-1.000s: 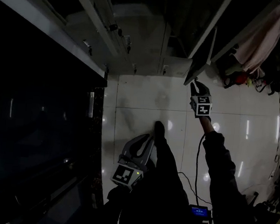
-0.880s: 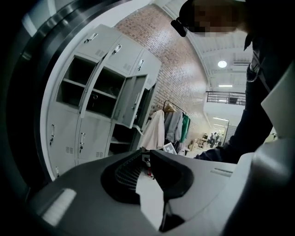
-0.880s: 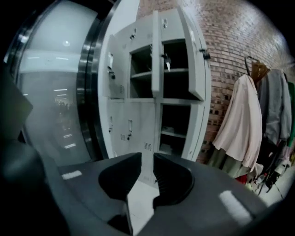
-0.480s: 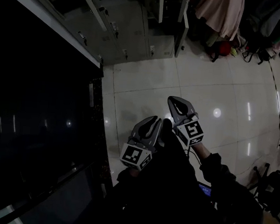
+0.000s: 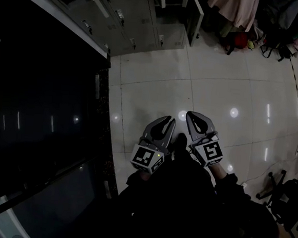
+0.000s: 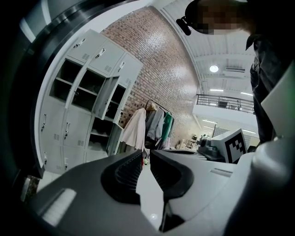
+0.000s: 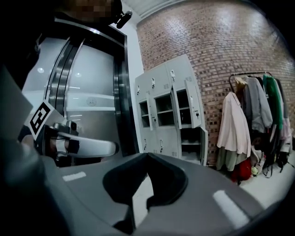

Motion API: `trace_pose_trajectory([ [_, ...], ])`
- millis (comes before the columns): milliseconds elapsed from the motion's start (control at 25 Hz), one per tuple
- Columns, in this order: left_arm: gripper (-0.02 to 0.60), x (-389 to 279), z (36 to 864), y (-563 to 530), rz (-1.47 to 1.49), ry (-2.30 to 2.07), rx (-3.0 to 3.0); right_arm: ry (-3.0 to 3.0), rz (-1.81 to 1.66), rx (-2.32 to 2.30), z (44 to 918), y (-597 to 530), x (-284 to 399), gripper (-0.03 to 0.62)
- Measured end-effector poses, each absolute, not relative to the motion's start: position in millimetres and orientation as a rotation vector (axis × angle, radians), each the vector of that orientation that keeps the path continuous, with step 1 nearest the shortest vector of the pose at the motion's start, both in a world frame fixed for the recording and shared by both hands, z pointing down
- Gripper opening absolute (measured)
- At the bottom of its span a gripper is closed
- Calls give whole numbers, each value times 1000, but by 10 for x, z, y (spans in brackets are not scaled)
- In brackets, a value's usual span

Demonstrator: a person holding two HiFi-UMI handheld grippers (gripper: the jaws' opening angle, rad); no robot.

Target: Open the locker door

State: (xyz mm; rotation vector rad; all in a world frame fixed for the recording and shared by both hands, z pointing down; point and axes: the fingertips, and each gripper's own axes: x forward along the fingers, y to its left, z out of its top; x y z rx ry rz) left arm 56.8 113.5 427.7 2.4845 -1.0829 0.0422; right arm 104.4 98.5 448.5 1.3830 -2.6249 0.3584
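Note:
The grey lockers (image 5: 131, 17) stand at the far end of the white tile floor, well away from both grippers. One low door (image 5: 197, 14) hangs open; in the right gripper view this door (image 7: 203, 145) and upper doors (image 7: 192, 101) stand ajar on empty shelves. My right gripper (image 5: 196, 119) is held near my body, shut with nothing between its touching tips (image 7: 147, 156). Beside it, my left gripper (image 5: 168, 123) is also near my body. A narrow slit shows between its jaws (image 6: 146, 154), with nothing in it. The lockers (image 6: 87, 92) show beyond them.
A dark glass wall with a metal frame (image 5: 42, 107) runs along my left. A rack of hanging clothes (image 7: 239, 129) stands to the right of the lockers, with bags at its foot (image 5: 240, 41). A cable (image 5: 252, 175) and a stand's feet (image 5: 275, 185) lie at my right.
My right gripper has come back from the open locker door to my body, let go of it and shut. The left gripper stayed low near my body.

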Motion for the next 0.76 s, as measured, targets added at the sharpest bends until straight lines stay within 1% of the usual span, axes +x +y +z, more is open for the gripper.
trace_pose_trajectory([
  [480, 52, 1270, 4150, 1744, -1, -1102, 2528, -2736, 251, 1356, 4144, 1588, 1547, 9],
  [760, 52, 1508, 4038, 1948, -19, -1089, 2554, -2733, 203, 1411, 3960, 1758, 1850, 9],
])
